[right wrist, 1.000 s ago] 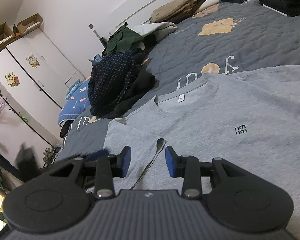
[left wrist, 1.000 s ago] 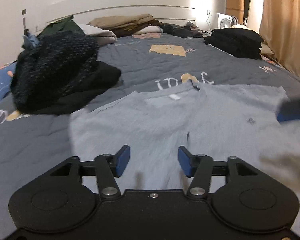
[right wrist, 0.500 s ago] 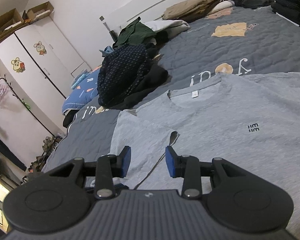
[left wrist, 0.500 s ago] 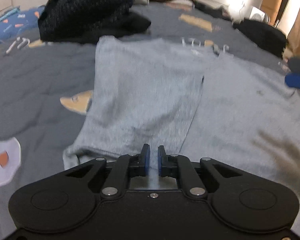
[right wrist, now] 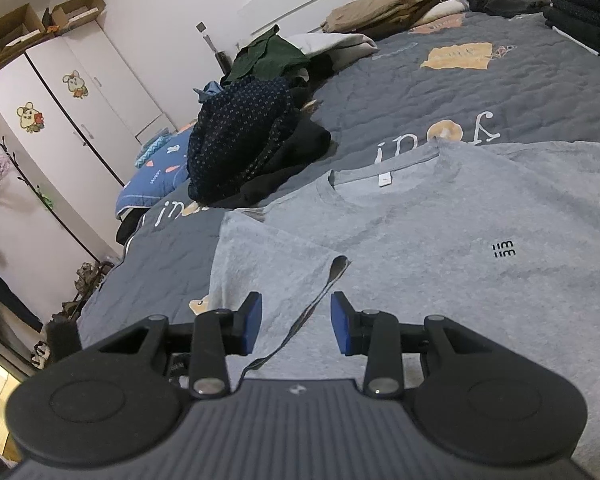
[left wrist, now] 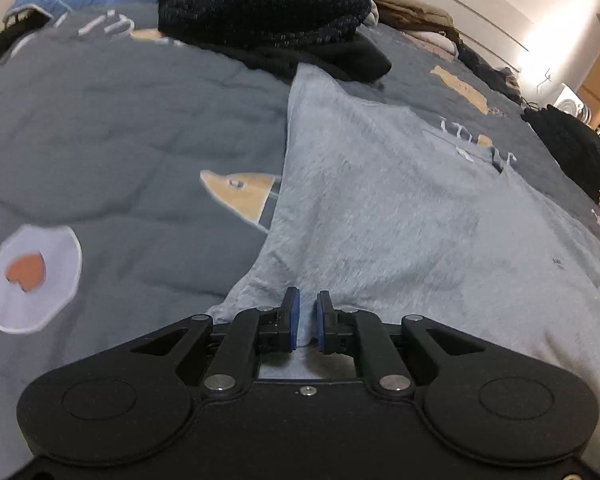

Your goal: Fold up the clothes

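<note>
Softly, left claw (left wrist: pixel 305 322) pinches fuzzy grey T-shirt (left wrist: pixel 380 208) hem; right claw (right wrist: pixel 296 328) gapes.

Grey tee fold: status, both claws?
Left claw shut on grey tee at its edge. Right claw open, hovering over the folded flap, holding nothing. Dark clothes pile beyond the tee's left shoulder, off the shirt.

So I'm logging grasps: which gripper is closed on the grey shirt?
The left gripper, pinching the grey T-shirt hem; the right gripper hangs open above it.

quilt (right wrist: pixel 500 92) lettering (perhaps "inoy"), inverted
</note>
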`<state>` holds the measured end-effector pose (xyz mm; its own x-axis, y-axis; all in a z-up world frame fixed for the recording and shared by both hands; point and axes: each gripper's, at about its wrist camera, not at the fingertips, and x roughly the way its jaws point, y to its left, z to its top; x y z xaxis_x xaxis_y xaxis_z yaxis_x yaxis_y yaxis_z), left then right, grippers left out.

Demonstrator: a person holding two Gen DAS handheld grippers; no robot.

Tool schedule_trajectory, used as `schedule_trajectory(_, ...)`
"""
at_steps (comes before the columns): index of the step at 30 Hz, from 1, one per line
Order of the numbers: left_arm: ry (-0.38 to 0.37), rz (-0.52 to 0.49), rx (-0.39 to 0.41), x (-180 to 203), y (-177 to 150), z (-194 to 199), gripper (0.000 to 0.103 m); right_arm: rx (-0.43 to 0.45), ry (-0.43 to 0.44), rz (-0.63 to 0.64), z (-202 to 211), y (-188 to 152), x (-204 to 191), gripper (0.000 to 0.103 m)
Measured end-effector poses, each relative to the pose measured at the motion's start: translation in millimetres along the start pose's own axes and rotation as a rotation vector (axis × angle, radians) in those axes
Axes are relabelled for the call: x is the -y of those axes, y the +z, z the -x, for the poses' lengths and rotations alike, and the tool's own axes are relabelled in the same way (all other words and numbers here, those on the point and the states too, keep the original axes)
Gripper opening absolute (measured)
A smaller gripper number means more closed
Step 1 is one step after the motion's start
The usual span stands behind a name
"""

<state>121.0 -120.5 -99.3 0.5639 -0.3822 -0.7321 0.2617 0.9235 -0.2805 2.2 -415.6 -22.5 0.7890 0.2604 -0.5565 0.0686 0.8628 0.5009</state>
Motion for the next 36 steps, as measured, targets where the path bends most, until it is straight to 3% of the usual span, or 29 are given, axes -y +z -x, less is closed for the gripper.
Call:
schedule_trajectory(5,-0.044,0.022,0.101,1,8,21,0.01,-0.003,-0.009,-0.002,-2,0,4,0.037)
schedule_trajectory(10,0.031,0.032,0.017,-1,7,4,0.01,-0.001,-0.026,-0.008,-1,-1,8,0.037)
schedule_trajectory(13,0.036,0.03,0.034,4,8,9,0.011,0.004,-0.031,-0.003,2,-1,9,0.037)
schedule_trajectory(15,0.017,0.027,0.063,9,12,17,0.012,0.014,-0.046,-0.006,6,-1,14,0.037)
schedule_trajectory(19,-0.046,0.014,0.13,23,14,25,0.048,0.039,-0.083,-0.018,16,0,25,0.037)
schedule_trajectory(23,-0.111,0.0,0.199,37,17,32,0.05,0.078,-0.14,-0.051,35,2,49,0.037)
schedule_trajectory(26,-0.211,-0.015,0.184,52,13,33,0.05,0.112,-0.195,-0.088,54,2,75,0.037)
schedule_trajectory(31,-0.274,-0.106,0.173,86,-1,33,0.05,0.163,-0.326,-0.184,85,1,128,0.037)
schedule_trajectory(36,-0.314,-0.173,0.152,119,-17,33,0.05,0.173,-0.373,-0.274,112,1,171,0.037)
